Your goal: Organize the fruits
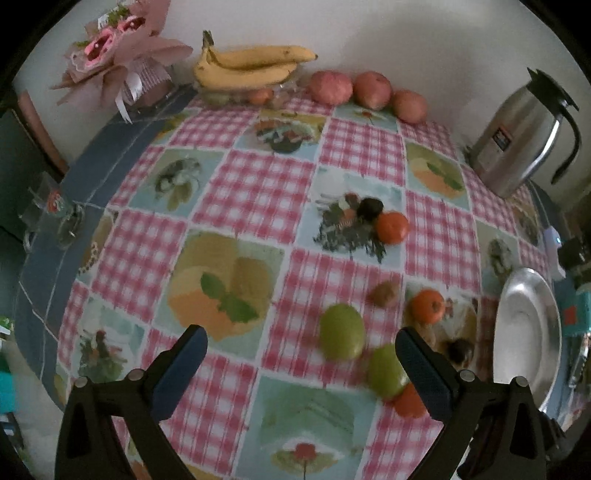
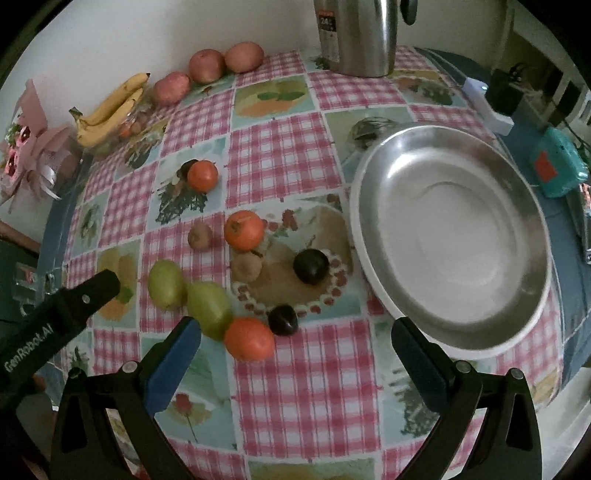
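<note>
Nothing is organized yet, as far as I can judge. The wide round steel plate (image 2: 452,236) lies on the right side of the table with nothing in it, and all the loose fruits are on the checked pink and white plastic tablecloth (image 2: 280,155) to its left. I take the plate for the place where they should go, but this is only my guess.

My right gripper (image 2: 295,341) has its jaws wide apart and holds nothing; it hangs above the near cloth. My left gripper (image 1: 301,345) is also open and without load, over the two smooth green oval fruits (image 2: 186,291) that lie touching each other.

Just beside the green pair lies a glossy orange round fruit (image 2: 248,338), and touching it a small dark plum (image 2: 282,319). A second dark plum (image 2: 311,266) is near the plate rim. Further back I see another orange fruit (image 2: 243,229), two dull brown rough fruits (image 2: 246,266), maybe kiwis, and a third orange fruit (image 2: 202,175) well apart.

At the wall stand a bunch of yellow bananas (image 2: 109,110), three reddish apples (image 2: 207,65) and a brushed steel jug (image 2: 356,35). They look already placed.

The round, smooth fruits will probably roll easily.
</note>
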Motion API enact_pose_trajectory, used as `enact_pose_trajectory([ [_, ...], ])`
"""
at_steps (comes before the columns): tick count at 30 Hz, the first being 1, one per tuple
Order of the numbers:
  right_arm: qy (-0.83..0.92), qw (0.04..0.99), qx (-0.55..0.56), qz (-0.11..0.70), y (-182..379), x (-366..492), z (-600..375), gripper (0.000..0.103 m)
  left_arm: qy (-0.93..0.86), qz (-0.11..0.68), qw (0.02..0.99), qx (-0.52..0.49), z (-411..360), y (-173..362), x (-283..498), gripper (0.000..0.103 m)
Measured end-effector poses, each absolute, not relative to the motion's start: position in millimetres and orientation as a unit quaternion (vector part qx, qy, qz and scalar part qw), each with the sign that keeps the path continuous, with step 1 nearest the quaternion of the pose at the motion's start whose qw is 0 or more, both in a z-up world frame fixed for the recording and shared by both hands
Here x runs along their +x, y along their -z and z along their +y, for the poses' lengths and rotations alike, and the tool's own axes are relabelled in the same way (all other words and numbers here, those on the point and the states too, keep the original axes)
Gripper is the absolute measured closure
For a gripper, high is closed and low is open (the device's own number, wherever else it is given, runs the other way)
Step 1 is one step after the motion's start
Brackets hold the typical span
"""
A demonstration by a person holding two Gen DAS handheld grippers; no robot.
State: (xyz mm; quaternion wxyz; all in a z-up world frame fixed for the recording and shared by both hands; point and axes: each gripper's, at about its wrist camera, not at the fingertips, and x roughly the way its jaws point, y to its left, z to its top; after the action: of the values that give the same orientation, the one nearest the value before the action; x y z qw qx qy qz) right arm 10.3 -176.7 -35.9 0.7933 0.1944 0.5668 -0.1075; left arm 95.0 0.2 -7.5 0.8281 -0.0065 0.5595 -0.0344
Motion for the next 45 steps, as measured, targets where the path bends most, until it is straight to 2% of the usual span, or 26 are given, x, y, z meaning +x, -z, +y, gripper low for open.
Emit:
enact_pose_trajectory([
  [10, 0.132, 0.807, 0.216, 0.533, 38.2, 35.3, -196.8, 0.0, 0.027, 0.54, 0.84, -0.039, -0.6, 13.7, 116.6, 0.0],
  [26, 0.118, 0.812, 0.252, 0.513, 42.0, 38.0, -203.6, 0.001, 0.044, 0.564, 0.823, -0.051, -1.7, 26.8, 111.9, 0.0],
  [28, 0.116, 0.812, 0.25, 0.514, 43.1, 36.9, -202.2, 0.012, 0.041, 0.567, 0.821, -0.047, -2.3, 29.9, 111.1, 0.001],
  [29, 0.115, 0.814, 0.244, 0.514, 42.3, 36.1, -201.0, 0.024, 0.041, 0.573, 0.817, -0.048, -2.4, 33.5, 111.3, 0.001],
  [30, 0.117, 0.816, 0.237, 0.514, 41.9, 36.2, -199.7, 0.03, 0.041, 0.578, 0.813, -0.052, -1.9, 36.7, 112.1, 0.002],
  [32, 0.117, 0.816, 0.23, 0.518, 43.7, 36.1, -198.1, 0.031, 0.045, 0.59, 0.804, -0.062, -1.2, 43.5, 113.7, 0.007],
  [34, 0.11, 0.813, 0.229, 0.525, 47.7, 37.9, -196.3, 0.041, 0.047, 0.598, 0.798, -0.066, -2.3, 48.9, 114.0, 0.012],
  [37, 0.105, 0.808, 0.22, 0.537, 53.8, 40.7, -193.2, 0.047, 0.05, 0.608, 0.79, -0.061, -7.5, 57.2, 114.4, 0.017],
  [39, 0.105, 0.804, 0.215, 0.545, 58.3, 42.0, -192.0, 0.055, 0.053, 0.616, 0.784, -0.063, -10.3, 62.2, 114.5, 0.02],
  [41, 0.105, 0.799, 0.214, 0.553, 63.0, 42.9, -192.1, 0.057, 0.054, 0.623, 0.777, -0.065, -12.4, 68.1, 115.0, 0.021],
  [45, 0.119, 0.795, 0.202, 0.56, 66.9, 42.7, -195.1, 0.058, 0.056, 0.641, 0.762, -0.071, -15.3, 81.3, 115.3, 0.034],
])
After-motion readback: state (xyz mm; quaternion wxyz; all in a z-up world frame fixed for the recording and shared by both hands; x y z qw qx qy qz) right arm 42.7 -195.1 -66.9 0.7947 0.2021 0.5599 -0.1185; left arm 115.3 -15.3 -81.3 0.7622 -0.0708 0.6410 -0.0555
